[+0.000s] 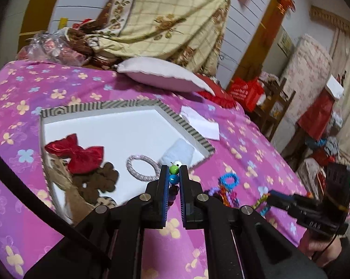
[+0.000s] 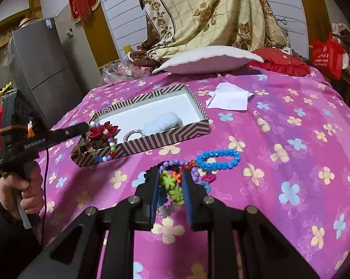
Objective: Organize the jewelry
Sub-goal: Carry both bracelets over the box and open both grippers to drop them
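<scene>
On the pink flowered bedspread (image 2: 279, 121), a striped box (image 2: 165, 137) with a white inside is set, and the left gripper (image 1: 174, 174) is held over its near edge. Its jaws are pressed together on a multicolour bead bracelet (image 1: 174, 176): green and blue beads are seen squeezed right between the pads, a white bead pokes out at the tips, and darker beads hang below. From the right wrist view the same bracelet (image 2: 100, 143) is seen dangling as a loop from the gripper tip, over the near-left corner of the box.

Inside the box, a red bow (image 1: 76, 153), a brown flower-shaped piece (image 1: 98, 181), a pale twisted hair tie (image 1: 142, 167) and a white fluffy item (image 1: 179, 151) are already laid.

Near the right gripper (image 2: 170, 181), a small pile of jewelry is left on the spread, well apart from the box. A green knotted piece (image 2: 172, 186) is pinched between its narrowly set jaws, with an orange bit (image 2: 178, 174) caught alongside. A purple bead bracelet (image 2: 175, 162) and a blue bead bracelet (image 2: 217, 160) are lying just beyond the fingertips, the blue one to the right.

White folded paper (image 2: 228, 97) is lying farther off, right of the box.
</scene>
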